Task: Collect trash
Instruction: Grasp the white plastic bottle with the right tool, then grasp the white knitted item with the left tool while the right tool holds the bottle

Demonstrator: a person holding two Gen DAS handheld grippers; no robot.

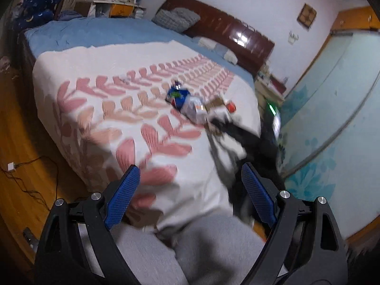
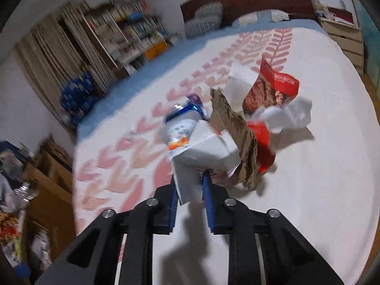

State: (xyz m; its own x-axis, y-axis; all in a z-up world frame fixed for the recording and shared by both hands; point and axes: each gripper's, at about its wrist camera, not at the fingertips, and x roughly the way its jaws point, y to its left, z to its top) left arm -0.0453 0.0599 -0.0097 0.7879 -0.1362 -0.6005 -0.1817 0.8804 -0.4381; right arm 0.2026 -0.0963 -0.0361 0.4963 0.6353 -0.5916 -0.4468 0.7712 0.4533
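A heap of trash point(image 1: 190, 104) lies on the white bedspread with pink leaves point(image 1: 106, 59). In the right wrist view it holds a white carton point(image 2: 204, 147), torn brown paper point(image 2: 228, 118), a red snack bag point(image 2: 273, 87), crumpled white tissue point(image 2: 294, 114) and a blue-and-white wrapper point(image 2: 182, 116). My right gripper point(image 2: 190, 178) is shut on the near end of the white carton, with both blue pads pressing on it. In the left wrist view it shows as a dark blurred shape point(image 1: 228, 128) at the heap. My left gripper point(image 1: 190, 168) is open and holds nothing, well short of the heap.
A person's grey trouser legs point(image 1: 201, 249) sit under the left gripper. A dark headboard point(image 1: 237, 33) and pillows point(image 1: 175, 19) are at the far end. Bookshelves point(image 2: 133, 30) stand beyond the bed, a nightstand point(image 2: 344, 35) at right. A cable point(image 1: 30, 166) lies on the wooden floor.
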